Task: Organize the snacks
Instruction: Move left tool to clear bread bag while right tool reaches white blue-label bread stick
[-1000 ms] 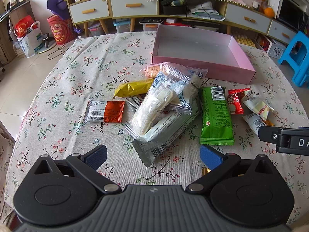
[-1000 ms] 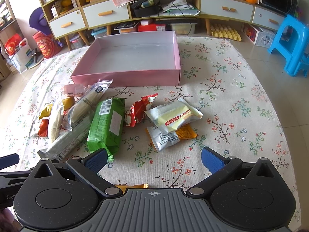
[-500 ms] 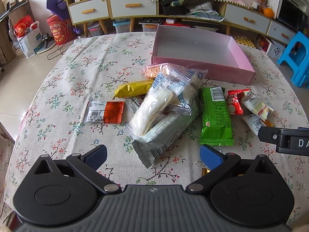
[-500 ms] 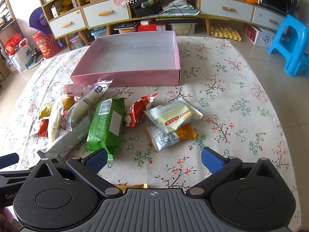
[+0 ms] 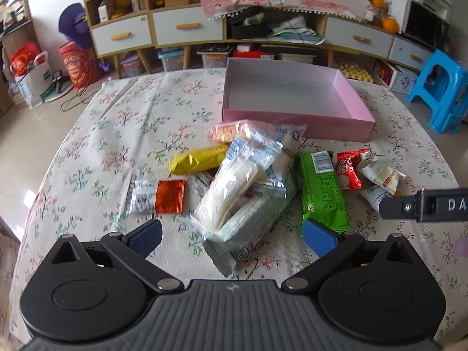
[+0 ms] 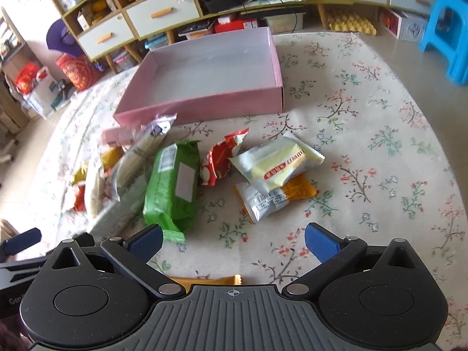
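An empty pink box [image 5: 295, 120] [image 6: 204, 105] sits on the floral tablecloth beyond a heap of snack packets. The heap holds a green packet [image 5: 321, 187] [image 6: 172, 184], clear-wrapped wafers [image 5: 231, 193], a yellow bar [image 5: 199, 159], a red-and-silver sachet [image 5: 156, 196], a red packet [image 6: 219, 158], a pale yellow packet [image 6: 278, 162] and an orange-and-silver packet [image 6: 275, 197]. My left gripper [image 5: 232, 235] is open and empty, just short of the heap. My right gripper [image 6: 234, 241] is open and empty, near the orange-and-silver packet. An orange packet [image 6: 204, 279] lies partly hidden under it.
Part of the right gripper [image 5: 424, 204] shows at the right of the left wrist view. The table's edge curves round on both sides. Drawers and shelves [image 5: 187, 26] stand behind the table, a blue stool [image 5: 441, 87] to the right.
My right gripper has moved forward and tilted, so the packets and box look closer and skewed. My left gripper has edged forward a little. Nothing on the table has moved.
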A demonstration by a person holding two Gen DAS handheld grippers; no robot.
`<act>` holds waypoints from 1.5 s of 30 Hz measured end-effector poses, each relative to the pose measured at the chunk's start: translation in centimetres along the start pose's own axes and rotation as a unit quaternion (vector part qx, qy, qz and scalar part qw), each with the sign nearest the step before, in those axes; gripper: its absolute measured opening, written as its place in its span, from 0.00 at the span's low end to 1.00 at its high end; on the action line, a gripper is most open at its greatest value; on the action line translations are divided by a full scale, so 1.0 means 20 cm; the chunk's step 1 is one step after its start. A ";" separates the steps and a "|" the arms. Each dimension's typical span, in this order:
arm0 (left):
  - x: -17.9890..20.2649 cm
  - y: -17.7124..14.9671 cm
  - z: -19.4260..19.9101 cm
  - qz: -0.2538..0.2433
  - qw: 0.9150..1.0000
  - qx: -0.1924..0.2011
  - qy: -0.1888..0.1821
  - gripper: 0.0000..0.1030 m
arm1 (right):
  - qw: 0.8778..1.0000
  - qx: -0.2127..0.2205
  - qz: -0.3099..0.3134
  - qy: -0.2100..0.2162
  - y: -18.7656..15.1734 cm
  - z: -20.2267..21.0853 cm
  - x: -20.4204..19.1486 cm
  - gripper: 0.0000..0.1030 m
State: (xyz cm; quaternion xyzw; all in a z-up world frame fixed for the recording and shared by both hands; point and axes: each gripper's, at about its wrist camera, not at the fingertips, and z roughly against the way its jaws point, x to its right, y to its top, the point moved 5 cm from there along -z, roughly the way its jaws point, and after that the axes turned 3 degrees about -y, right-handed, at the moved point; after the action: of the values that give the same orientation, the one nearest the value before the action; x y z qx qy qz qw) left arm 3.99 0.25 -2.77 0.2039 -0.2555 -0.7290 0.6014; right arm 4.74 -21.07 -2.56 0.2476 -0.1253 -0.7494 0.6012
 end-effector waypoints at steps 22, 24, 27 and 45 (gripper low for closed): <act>-0.18 0.11 -0.25 -0.012 0.988 -0.035 -0.150 0.58 | 0.980 -0.071 -0.032 0.181 0.30 -0.29 -0.25 0.94; -0.18 0.11 -0.26 -0.011 0.987 -0.036 -0.156 0.48 | 0.975 -0.079 -0.052 0.200 0.32 -0.33 -0.26 0.86; -0.19 0.11 -0.29 -0.001 0.984 -0.042 -0.171 0.41 | 0.974 -0.068 -0.067 0.204 0.37 -0.37 -0.27 0.73; -0.20 0.12 -0.31 -0.031 0.988 -0.045 -0.144 0.31 | 0.965 -0.053 -0.133 0.222 0.46 -0.36 -0.23 0.30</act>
State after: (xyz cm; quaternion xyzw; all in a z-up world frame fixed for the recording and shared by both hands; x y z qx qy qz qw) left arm 10.38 3.00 -6.24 0.0778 -0.2997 -0.7798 0.5441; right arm 16.92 -18.08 -3.11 0.3897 0.0848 -0.7545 0.5212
